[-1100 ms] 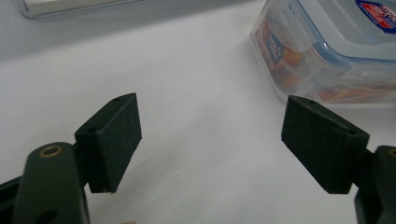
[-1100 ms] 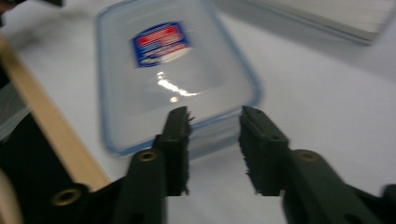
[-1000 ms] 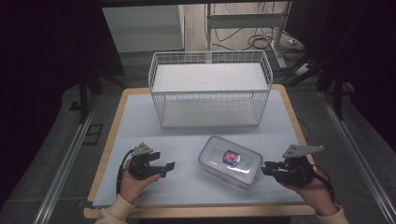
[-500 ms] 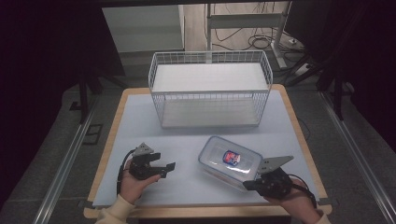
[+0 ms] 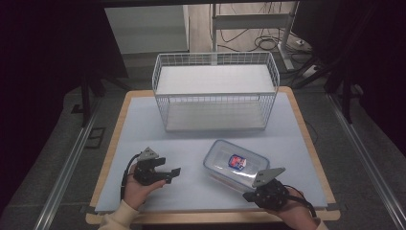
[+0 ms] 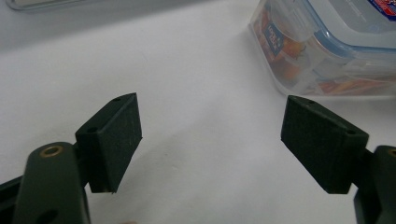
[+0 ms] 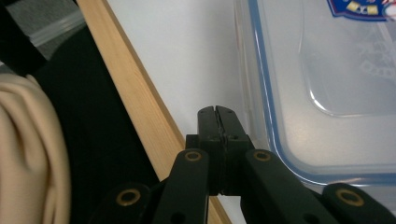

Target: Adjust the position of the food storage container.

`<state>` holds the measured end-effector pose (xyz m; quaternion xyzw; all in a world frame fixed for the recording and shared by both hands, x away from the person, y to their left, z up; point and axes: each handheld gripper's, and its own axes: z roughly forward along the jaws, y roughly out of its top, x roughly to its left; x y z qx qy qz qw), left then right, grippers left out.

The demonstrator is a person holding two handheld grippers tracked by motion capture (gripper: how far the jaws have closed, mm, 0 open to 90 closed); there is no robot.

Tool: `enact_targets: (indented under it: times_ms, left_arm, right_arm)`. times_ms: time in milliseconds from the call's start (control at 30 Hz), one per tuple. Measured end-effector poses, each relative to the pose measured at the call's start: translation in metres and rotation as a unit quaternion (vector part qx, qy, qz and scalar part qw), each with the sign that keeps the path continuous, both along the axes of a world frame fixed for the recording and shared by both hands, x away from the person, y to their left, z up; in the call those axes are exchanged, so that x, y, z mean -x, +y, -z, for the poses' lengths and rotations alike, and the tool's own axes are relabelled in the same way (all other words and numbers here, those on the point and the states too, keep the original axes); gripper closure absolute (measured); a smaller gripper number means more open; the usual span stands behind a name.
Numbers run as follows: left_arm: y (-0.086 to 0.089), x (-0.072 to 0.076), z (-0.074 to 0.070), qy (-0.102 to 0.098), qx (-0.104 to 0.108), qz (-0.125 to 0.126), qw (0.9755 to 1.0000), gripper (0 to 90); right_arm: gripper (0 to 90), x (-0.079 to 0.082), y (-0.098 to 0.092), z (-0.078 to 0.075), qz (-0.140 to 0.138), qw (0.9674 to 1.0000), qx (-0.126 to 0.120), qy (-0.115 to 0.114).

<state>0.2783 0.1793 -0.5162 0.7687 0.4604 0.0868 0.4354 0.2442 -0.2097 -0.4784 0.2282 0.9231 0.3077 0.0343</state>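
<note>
Right gripper drops to the box's near corner

The wire basket [image 5: 215,96] stays at the worktop's [image 5: 143,124] far edge, the lidded plastic box [image 5: 234,163] front right. The right gripper [image 7: 218,114], jaws just closed empty, has moved beside it; the left gripper [image 6: 212,144] stays wide.

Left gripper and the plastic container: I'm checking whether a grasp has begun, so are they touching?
Apart. The left gripper view shows the left gripper open, white table between it and the plastic container.
</note>
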Motion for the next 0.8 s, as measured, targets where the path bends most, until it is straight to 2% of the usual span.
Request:
enact_targets:
  times_ms: [67, 133, 233, 533, 800]
  left_arm:
    - [0.000, 0.000, 0.000, 0.000, -0.001, 0.002, 1.0000, 20.3]
    - [0.000, 0.000, 0.001, 0.000, -0.002, 0.003, 1.0000, 20.3]
    - [-0.001, 0.000, 0.001, 0.002, -0.002, 0.004, 1.0000, 20.3]
    - [-0.002, 0.000, 0.002, 0.003, -0.004, 0.005, 1.0000, 20.4]
    - [-0.002, 0.000, 0.003, 0.004, -0.005, 0.006, 1.0000, 20.4]
  right_arm:
    - [90.0, 0.000, 0.001, 0.002, 0.000, 1.0000, 0.005, 0.002]
    - [90.0, 0.000, 0.002, 0.006, 0.000, 0.9998, 0.018, -0.009]
    - [90.0, 0.000, 0.002, 0.007, 0.006, 0.9996, 0.024, -0.014]
    - [90.0, 0.000, -0.001, 0.006, 0.001, 0.9994, 0.025, -0.022]
    - [90.0, -0.008, -0.014, 0.004, 0.028, 0.9990, 0.023, -0.028]
